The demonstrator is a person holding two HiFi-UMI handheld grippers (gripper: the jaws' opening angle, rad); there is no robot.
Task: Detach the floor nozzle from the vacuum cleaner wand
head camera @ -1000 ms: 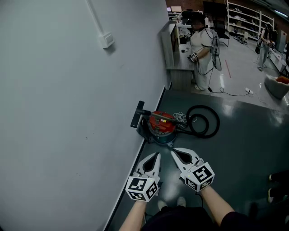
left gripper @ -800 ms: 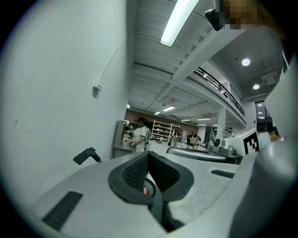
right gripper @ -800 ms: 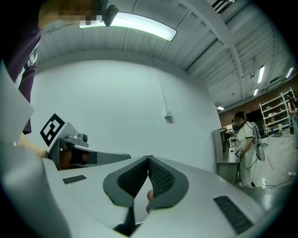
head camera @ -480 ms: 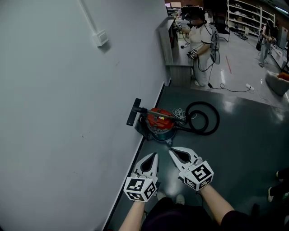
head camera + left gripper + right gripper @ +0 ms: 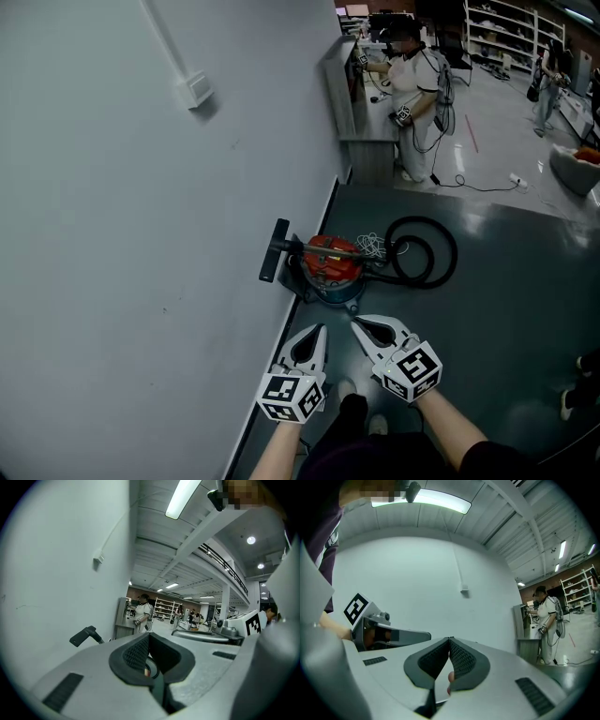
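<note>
A red canister vacuum (image 5: 330,259) lies on the dark floor against the wall. Its black floor nozzle (image 5: 273,250) sits on the end of the wand (image 5: 323,248), which lies across the canister's top. The black hose (image 5: 424,251) loops to the right. My left gripper (image 5: 322,329) and right gripper (image 5: 355,324) hang side by side, short of the vacuum, both shut and empty. In the left gripper view the nozzle (image 5: 85,635) shows ahead at left, beyond the shut left gripper (image 5: 149,635). The right gripper (image 5: 450,640) faces the wall.
A pale wall (image 5: 141,234) runs along the left, with a small box and conduit (image 5: 195,89) on it. A person (image 5: 415,84) stands at a grey counter (image 5: 352,103) at the back. A white cable (image 5: 487,187) trails on the floor. My shoes (image 5: 361,408) show below the grippers.
Both grippers have sunk a little and stay shut. The view has shifted, so the nozzle now sits slightly further left; the vacuum itself has not moved.
</note>
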